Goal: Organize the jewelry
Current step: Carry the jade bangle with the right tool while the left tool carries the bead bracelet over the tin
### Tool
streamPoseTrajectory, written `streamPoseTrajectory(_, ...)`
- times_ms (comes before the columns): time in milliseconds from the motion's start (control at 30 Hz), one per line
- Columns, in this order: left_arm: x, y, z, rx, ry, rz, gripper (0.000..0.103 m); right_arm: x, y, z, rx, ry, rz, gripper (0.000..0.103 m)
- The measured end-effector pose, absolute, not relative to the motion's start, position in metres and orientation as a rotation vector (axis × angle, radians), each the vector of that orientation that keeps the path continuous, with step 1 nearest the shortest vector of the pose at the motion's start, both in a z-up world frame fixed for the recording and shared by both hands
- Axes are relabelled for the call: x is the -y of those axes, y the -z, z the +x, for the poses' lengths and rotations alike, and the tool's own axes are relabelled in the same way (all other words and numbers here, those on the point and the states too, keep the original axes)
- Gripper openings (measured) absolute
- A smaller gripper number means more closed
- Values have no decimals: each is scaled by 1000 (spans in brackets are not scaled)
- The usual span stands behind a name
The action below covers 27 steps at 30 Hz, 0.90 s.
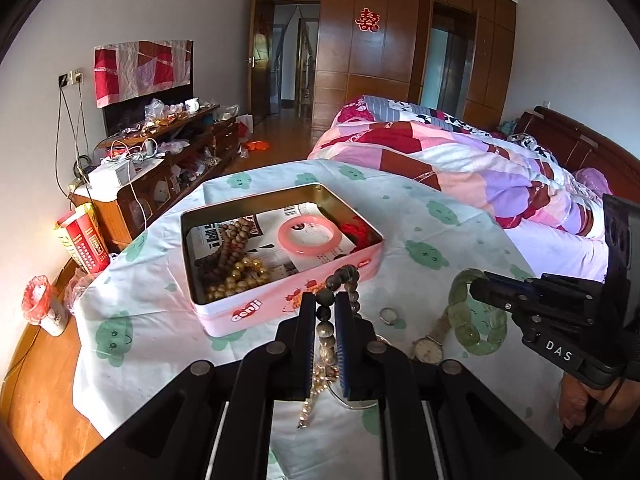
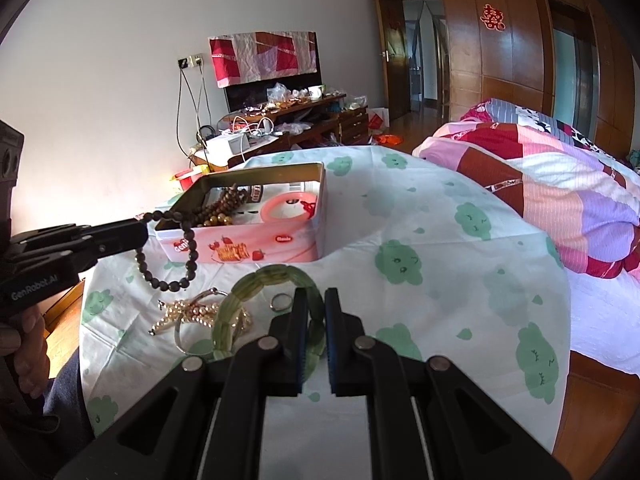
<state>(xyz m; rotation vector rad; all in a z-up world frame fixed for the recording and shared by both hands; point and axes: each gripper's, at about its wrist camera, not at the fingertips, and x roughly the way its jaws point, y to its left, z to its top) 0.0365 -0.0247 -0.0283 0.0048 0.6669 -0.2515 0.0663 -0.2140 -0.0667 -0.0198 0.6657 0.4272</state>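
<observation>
In the left wrist view, the left gripper is sitting at the bottom centre of the frame, its two fingers pinching a dark bead bracelet that is looping up above the fingertips and hanging down between them. The same bracelet is showing at the left of the right wrist view, dangling from the gripper tip there as an open ring in front of the tin.

The pink tin is lying open just above the left gripper, in the middle of the frame, on a white cloth with green clouds. Inside it, a pink bangle is resting toward the right, brown wooden beads and golden beads are piling up at the left, and something red is peeking from the right corner, though it is probably too hidden to identify.

In the right wrist view, the right gripper is occupying the bottom centre, its fingers closing on a green jade bracelet that is arching up and to the left from the fingertips. Just left of it on the cloth, a pearl strand and a thin silver bangle are lying tangled together. A small ring is lying beside the gripper's left finger. A wristwatch is lying at the lower right of the left wrist view, below the green bracelet.
</observation>
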Motion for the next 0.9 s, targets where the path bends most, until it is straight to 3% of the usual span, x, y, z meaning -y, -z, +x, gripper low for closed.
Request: streamPoseTrajectory(900, 9, 17, 62, -627, 185, 8, 9, 190, 45, 101, -643, -473, -57, 10)
